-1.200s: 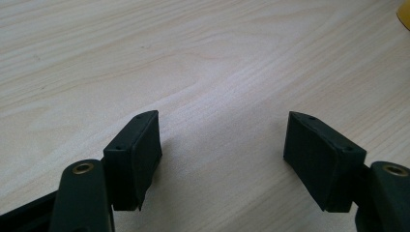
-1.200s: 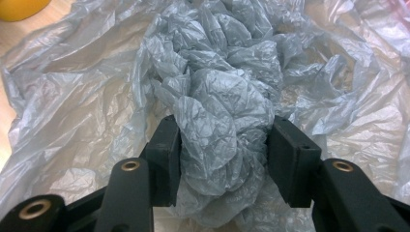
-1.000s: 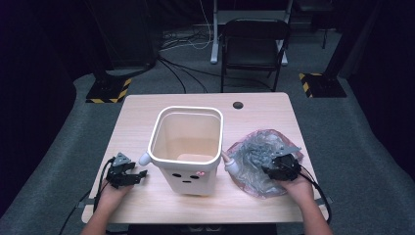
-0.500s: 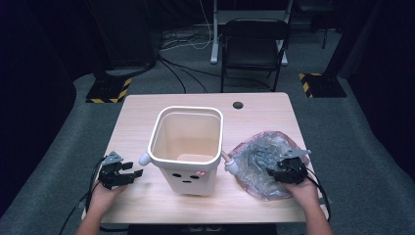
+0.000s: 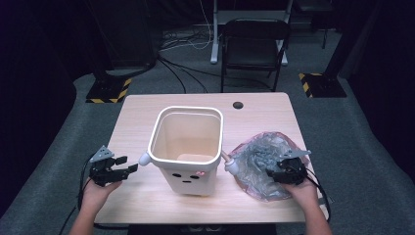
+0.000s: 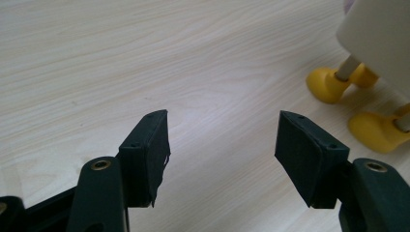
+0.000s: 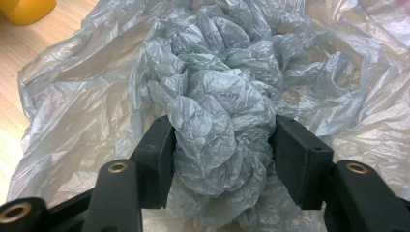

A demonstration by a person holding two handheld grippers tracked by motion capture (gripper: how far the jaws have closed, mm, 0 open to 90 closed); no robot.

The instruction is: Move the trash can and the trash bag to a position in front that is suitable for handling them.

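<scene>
A pale wooden table (image 5: 147, 117) (dark room, chair (image 5: 254, 46) behind) bears a crumpled plastic bag (image 5: 262, 156); the right gripper (image 7: 222, 140), jaws just widening, brackets its bunched folds; the left gripper (image 5: 120, 169) gapes empty beside the bin (image 5: 188, 147).

From above our own side we look forward and down over the whole pale wooden table (image 5: 259, 110), far enough back to take in the black folding chair (image 5: 254, 46) and grey carpet beyond. Our left gripper's camera sits low and close, facing along its black jaws toward the yellow plastic feet (image 6: 333, 84) of the cream plastic bin (image 5: 188, 147), which the high view shares. Our right gripper's camera looks closely down on the crumpled grey plastic bag (image 7: 227, 96), also seen from above (image 5: 264, 156).
</scene>
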